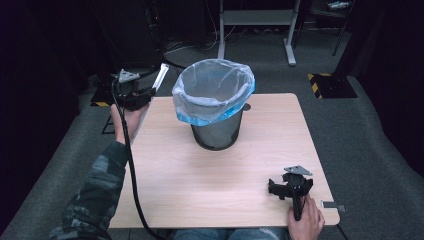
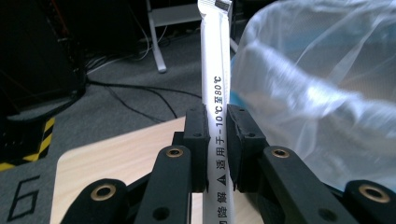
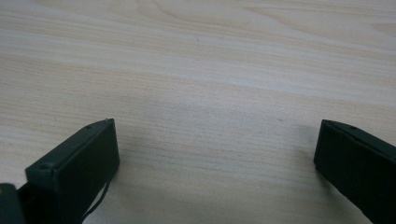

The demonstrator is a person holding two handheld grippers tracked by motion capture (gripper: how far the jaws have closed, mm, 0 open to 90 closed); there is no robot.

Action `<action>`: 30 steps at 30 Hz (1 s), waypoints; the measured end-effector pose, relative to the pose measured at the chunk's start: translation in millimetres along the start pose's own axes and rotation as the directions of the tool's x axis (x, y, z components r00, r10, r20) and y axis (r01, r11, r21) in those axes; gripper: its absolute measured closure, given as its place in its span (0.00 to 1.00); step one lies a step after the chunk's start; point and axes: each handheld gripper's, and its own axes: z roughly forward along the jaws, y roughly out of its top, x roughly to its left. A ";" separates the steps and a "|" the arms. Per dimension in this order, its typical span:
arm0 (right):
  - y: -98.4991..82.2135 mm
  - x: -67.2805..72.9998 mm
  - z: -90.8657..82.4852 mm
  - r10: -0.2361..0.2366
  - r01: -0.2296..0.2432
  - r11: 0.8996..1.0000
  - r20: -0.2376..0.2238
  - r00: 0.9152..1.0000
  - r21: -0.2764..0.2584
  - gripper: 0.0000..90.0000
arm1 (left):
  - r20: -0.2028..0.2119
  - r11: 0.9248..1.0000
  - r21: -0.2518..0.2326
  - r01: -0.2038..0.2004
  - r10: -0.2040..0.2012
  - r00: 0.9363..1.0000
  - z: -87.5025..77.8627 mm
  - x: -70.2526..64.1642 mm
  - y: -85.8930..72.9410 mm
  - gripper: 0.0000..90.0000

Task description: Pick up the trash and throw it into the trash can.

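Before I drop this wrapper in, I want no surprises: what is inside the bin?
The bin holds a translucent bag liner folded over its rim. Nothing shows through the open top, but the bottom is hidden by the liner and the bin's wall.

Overhead light brightens the pale wooden surface (image 1: 210,180); surroundings stay dark. The translucent plastic bin liner (image 2: 317,88) glares, softly blurred at right of frame.
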 end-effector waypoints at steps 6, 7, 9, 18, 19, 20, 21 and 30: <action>0.0 0.0 0.0 0.000 0.000 1.000 0.000 1.000 0.000 0.00 | 0.021 0.999 -0.027 -0.024 0.025 0.999 0.9 -10.4 23.6 0.87; 0.0 0.0 0.0 0.000 0.000 1.000 0.000 1.000 0.000 0.00 | 0.026 0.999 -0.032 -0.024 0.025 0.999 1.4 -12.4 27.4 0.87; 0.0 0.0 0.0 0.000 0.000 1.000 0.000 1.000 0.000 0.00 | 0.034 0.999 -0.041 -0.030 0.031 0.999 2.1 -17.0 34.0 0.87; 0.1 0.1 0.0 0.002 -0.002 1.000 -0.001 1.000 -0.002 0.00 | 0.069 0.995 -0.069 -0.065 0.070 0.995 8.3 -38.9 63.6 0.87; 0.1 0.1 0.0 0.002 -0.002 1.000 -0.001 1.000 -0.002 0.00 | 0.069 0.995 -0.069 -0.065 0.070 0.995 8.3 -38.9 63.6 0.87; 0.1 0.1 0.0 0.002 -0.002 1.000 -0.001 1.000 -0.002 0.00 | 0.073 0.995 -0.075 -0.068 0.074 0.995 9.3 -41.9 67.9 0.87; 0.1 0.1 0.0 0.002 -0.002 1.000 -0.001 1.000 -0.002 0.00 | 0.078 0.995 -0.077 -0.070 0.076 0.994 10.3 -44.3 71.5 0.87; 0.1 0.0 -0.1 0.001 -0.001 1.000 -0.001 1.000 0.000 0.00 | 0.109 0.990 -0.099 -0.102 0.112 0.988 19.3 -68.8 98.4 0.87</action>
